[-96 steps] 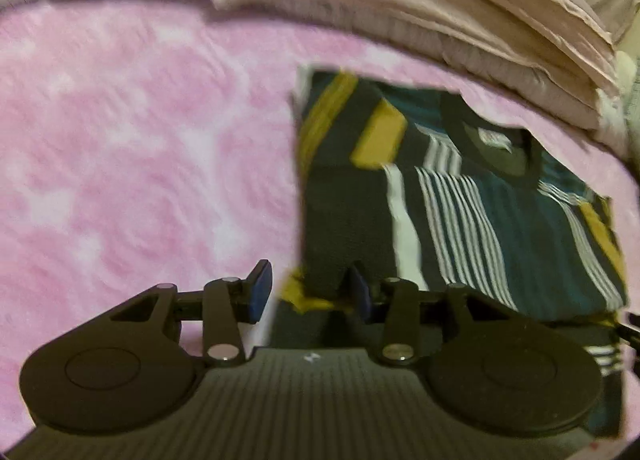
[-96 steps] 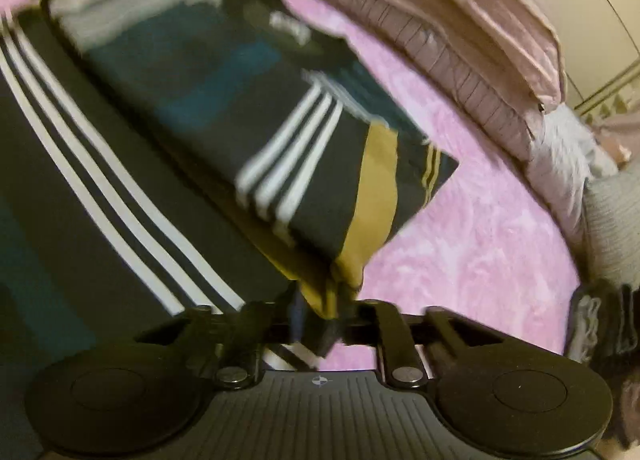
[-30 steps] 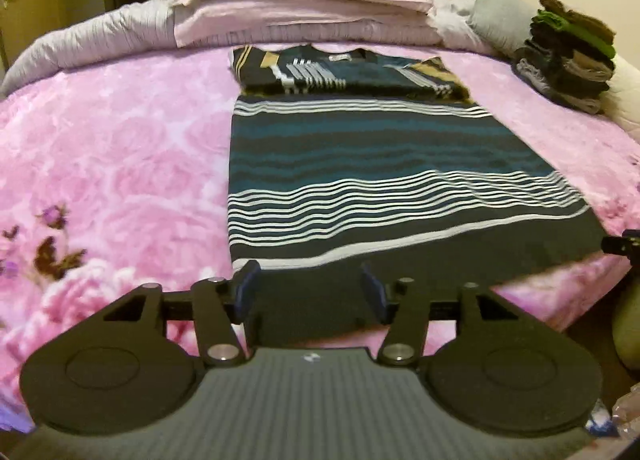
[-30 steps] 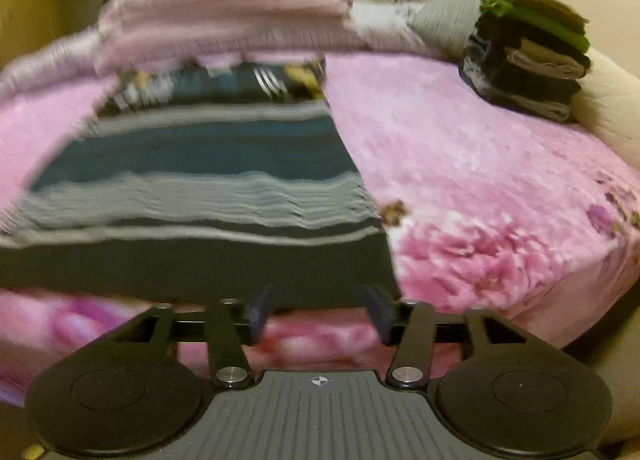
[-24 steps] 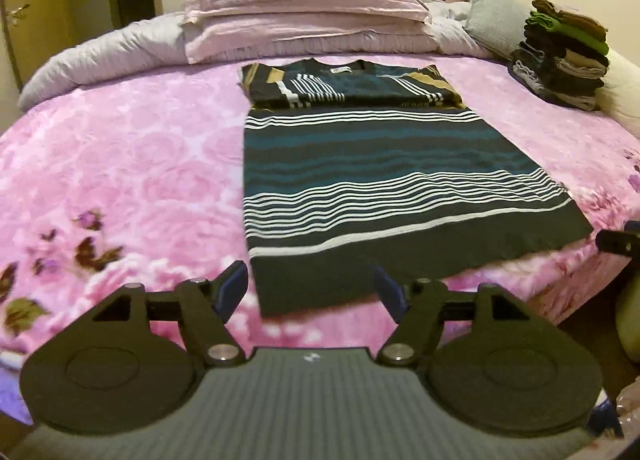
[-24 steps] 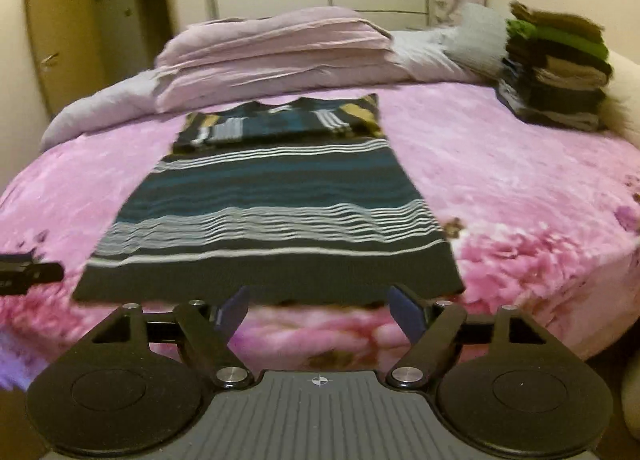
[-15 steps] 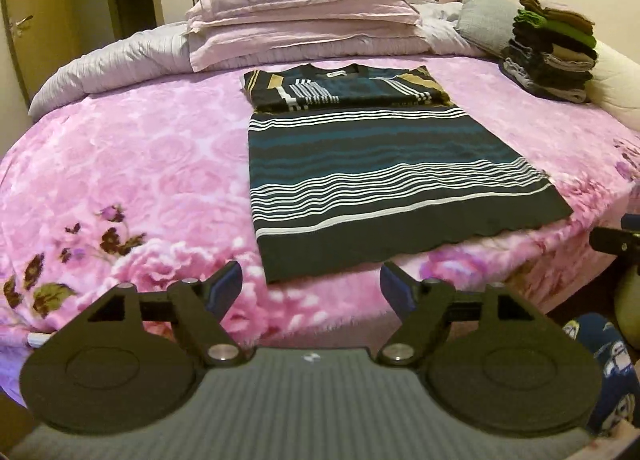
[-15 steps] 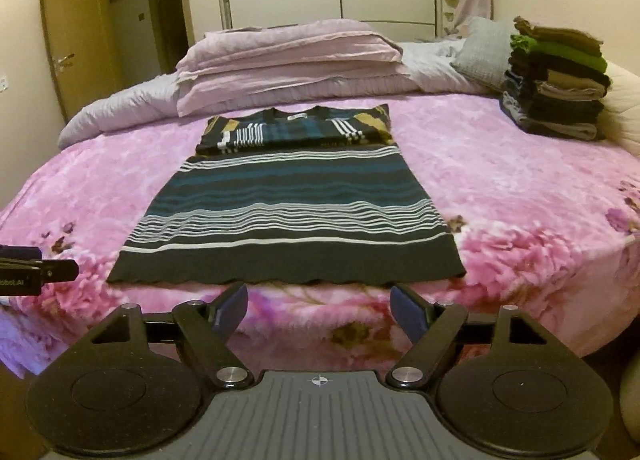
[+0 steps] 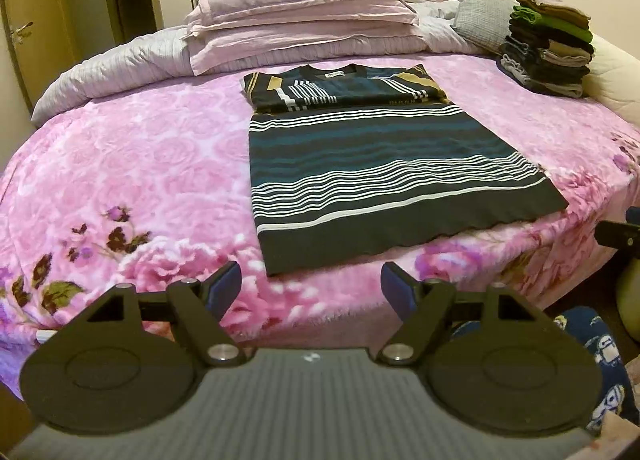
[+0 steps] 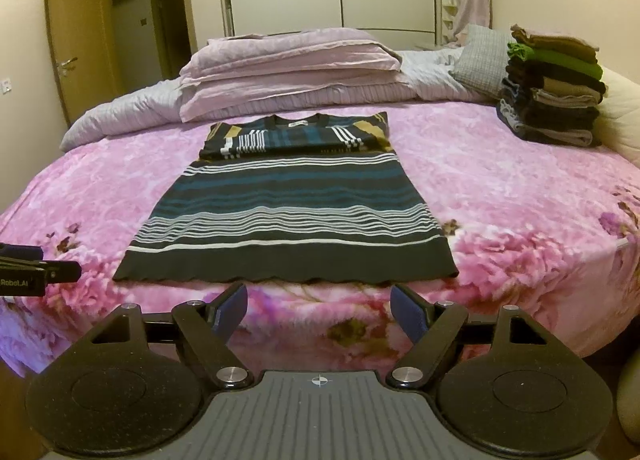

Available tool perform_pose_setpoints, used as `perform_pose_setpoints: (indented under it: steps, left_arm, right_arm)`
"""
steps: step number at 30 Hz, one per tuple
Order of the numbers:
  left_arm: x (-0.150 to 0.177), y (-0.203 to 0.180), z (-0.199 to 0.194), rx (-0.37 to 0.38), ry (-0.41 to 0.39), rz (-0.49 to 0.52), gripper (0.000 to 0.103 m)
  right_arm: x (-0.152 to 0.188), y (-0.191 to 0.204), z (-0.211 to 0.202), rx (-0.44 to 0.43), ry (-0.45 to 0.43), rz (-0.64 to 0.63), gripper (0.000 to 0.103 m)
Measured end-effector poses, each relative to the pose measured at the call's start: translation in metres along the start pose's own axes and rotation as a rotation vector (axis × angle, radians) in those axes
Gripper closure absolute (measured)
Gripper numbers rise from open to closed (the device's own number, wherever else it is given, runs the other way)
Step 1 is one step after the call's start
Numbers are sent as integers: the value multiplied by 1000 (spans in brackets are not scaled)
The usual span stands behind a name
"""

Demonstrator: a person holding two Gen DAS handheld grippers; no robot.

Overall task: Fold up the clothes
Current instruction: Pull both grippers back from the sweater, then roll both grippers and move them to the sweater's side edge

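L gripper [image 9: 311, 286]: jaws wide apart, empty; held level off the bed's near edge, aimed at shirt hem, no contact.
R gripper [image 10: 319, 306]: jaws wide apart, empty; level, just short of hem centre.
Shirt [image 10: 288, 204]: flat on pink blanket [image 10: 520, 200], sleeves folded in, collar twd pillows [image 10: 288, 56].
Stack [image 10: 554, 84]: folded clothes, far right.

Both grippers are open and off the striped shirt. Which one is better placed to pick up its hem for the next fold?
Neither clearly. The left gripper faces the striped shirt's left hem corner, the right gripper mid-hem; both open, short of it.
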State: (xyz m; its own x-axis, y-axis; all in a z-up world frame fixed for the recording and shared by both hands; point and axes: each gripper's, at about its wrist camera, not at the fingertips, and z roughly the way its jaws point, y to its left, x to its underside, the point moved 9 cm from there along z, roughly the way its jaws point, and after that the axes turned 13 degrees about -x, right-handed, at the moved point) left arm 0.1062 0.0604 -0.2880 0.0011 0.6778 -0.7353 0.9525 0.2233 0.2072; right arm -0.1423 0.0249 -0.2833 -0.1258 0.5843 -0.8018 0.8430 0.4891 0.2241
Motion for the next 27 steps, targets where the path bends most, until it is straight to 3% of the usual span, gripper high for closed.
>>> perform_pose_setpoints:
  steps: [20,27]
  left_arm:
    - [-7,-4,2,1,4,17,28]
    - [-18,-8,21,27,9,22,28]
  right_arm:
    - [-10,-5,1,-6,-9,4,27]
    - [-24,-28,19,3,-9,38,27]
